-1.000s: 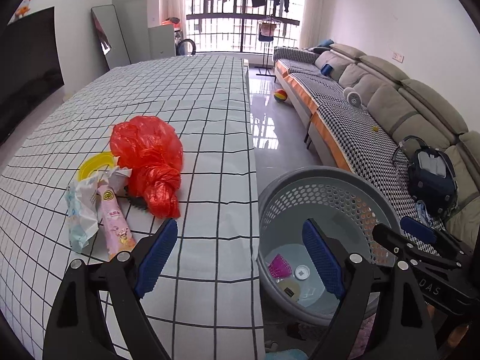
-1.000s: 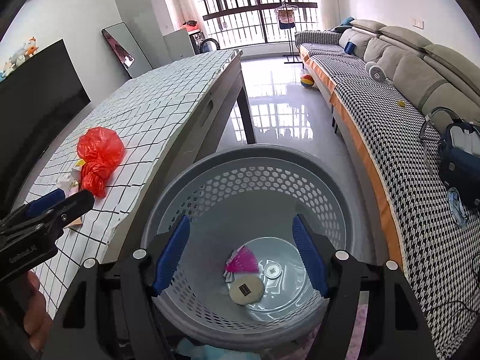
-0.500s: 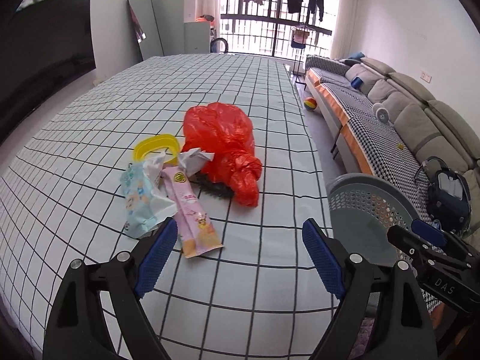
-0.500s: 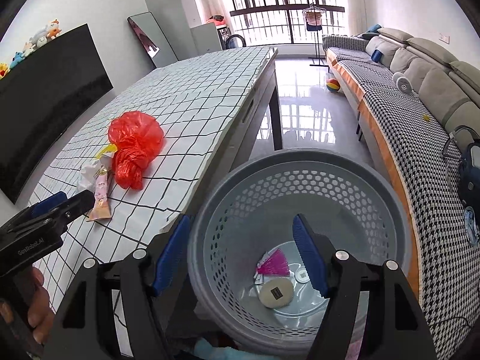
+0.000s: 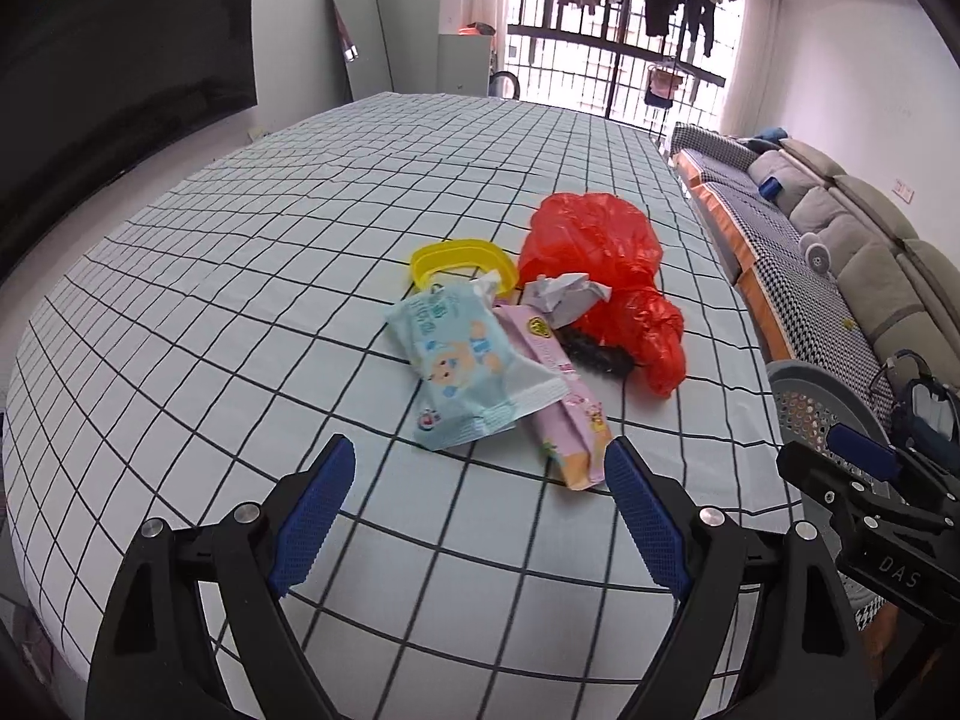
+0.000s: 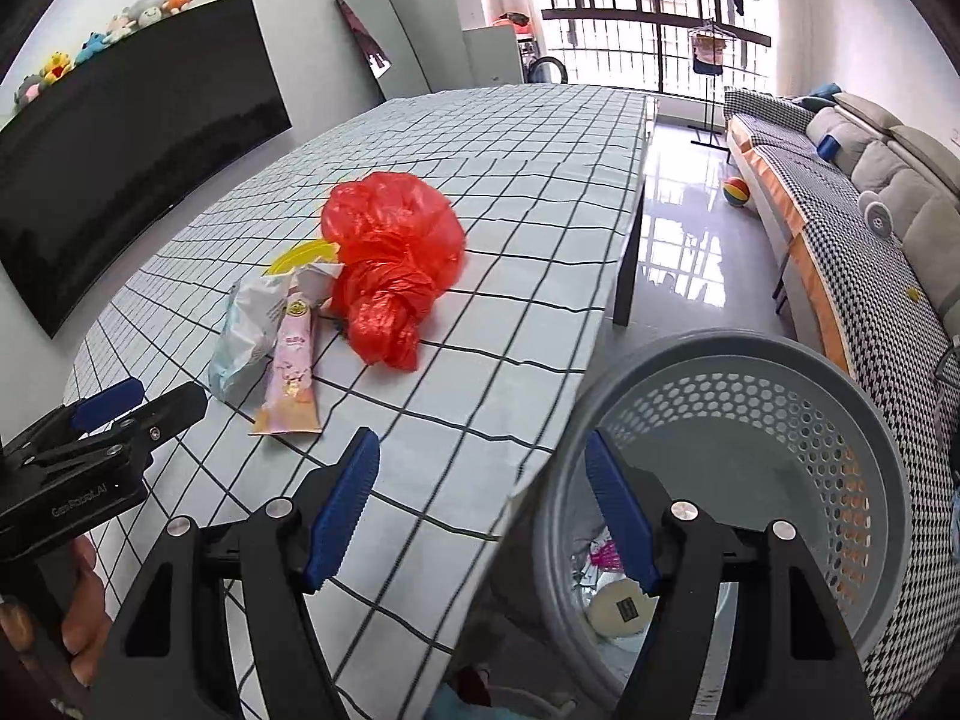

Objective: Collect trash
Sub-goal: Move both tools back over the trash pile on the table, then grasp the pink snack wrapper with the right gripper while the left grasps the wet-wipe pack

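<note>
Trash heaped in one loose cluster on the near right part of the checked tablecloth (image 5: 240, 276): blue wet-wipe packet (image 5: 465, 369) lying flat across a long pink wrapper (image 5: 570, 414), crumpled white paper (image 5: 561, 297) on top, yellow ring-shaped lid (image 5: 462, 261) just behind, knotted red plastic bag (image 5: 606, 282) to the right with something dark and ridged (image 5: 594, 354) tucked under its edge. Bunched close like this, probably so each piece can be lifted off in turn without chasing it across the cloth. Grey perforated basket (image 6: 780, 414) standing on the floor just off the table's right edge, already holding a pink scrap (image 6: 603, 555) and a round pale lid (image 6: 618, 609); set low and near, presumably so picked pieces drop straight in. Left gripper (image 5: 474, 516) hanging above the cloth, aimed at the near ends of packet and wrapper, jaws spread wide with nothing between them, likely readied for the flat packet. Right gripper (image 6: 480, 510) straddling the table edge and basket rim, jaws also apart and empty, touching nothing. Sofa (image 6: 840, 192) far right, dark screen (image 6: 138, 150) along the left wall.
</note>
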`<state>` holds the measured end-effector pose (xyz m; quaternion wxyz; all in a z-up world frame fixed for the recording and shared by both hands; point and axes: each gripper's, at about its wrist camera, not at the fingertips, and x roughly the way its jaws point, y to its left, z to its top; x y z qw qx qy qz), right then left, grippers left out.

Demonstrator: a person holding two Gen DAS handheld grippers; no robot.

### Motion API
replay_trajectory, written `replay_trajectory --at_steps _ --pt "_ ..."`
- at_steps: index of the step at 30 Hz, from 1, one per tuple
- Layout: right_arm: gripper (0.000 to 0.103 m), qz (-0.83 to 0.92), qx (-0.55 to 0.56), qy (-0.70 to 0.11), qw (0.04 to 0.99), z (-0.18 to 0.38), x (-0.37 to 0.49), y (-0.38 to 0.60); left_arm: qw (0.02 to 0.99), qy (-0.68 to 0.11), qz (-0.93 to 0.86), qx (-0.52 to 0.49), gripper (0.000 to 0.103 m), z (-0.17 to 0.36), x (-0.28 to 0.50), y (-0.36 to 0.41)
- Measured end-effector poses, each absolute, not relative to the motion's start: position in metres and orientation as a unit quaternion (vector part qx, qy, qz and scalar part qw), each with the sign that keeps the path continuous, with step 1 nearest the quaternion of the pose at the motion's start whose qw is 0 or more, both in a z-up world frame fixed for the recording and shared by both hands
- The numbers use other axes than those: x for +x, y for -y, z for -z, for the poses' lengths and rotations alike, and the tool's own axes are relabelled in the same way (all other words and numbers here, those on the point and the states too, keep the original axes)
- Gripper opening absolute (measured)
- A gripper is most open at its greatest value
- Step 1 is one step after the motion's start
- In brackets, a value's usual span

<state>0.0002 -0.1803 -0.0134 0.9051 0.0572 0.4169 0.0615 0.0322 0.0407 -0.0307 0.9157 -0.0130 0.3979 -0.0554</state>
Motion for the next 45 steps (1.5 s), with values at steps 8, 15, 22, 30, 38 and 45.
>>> replay_trajectory --at_steps 8,15,22,30,38,45 --pt "0.068 -0.097 0.031 -0.431 0.896 0.020 0.019 0.139 0.913 -0.406 0.016 -0.031 0.083 0.041 0.039 -0.083" --pt "0.068 -0.121 0.012 -0.446 0.887 0.024 0.040 0.106 0.913 -0.406 -0.006 -0.043 0.083 0.045 0.045 -0.108" --pt "0.068 -0.127 0.006 -0.460 0.879 0.031 0.062 0.085 0.910 -0.410 -0.018 -0.059 0.083 0.051 0.049 -0.124" --pt "0.068 -0.123 -0.017 -0.465 0.877 0.034 0.074 0.066 0.909 -0.412 -0.016 -0.065 0.083 0.054 0.049 -0.131" --pt "0.064 -0.121 -0.036 -0.466 0.876 0.036 0.082 0.061 0.909 -0.412 -0.012 -0.069 0.083 0.054 0.045 -0.131" --pt "0.048 -0.129 -0.048 -0.476 0.869 0.041 0.092 0.048 0.908 -0.413 -0.011 -0.069 0.083 0.051 0.044 -0.129"
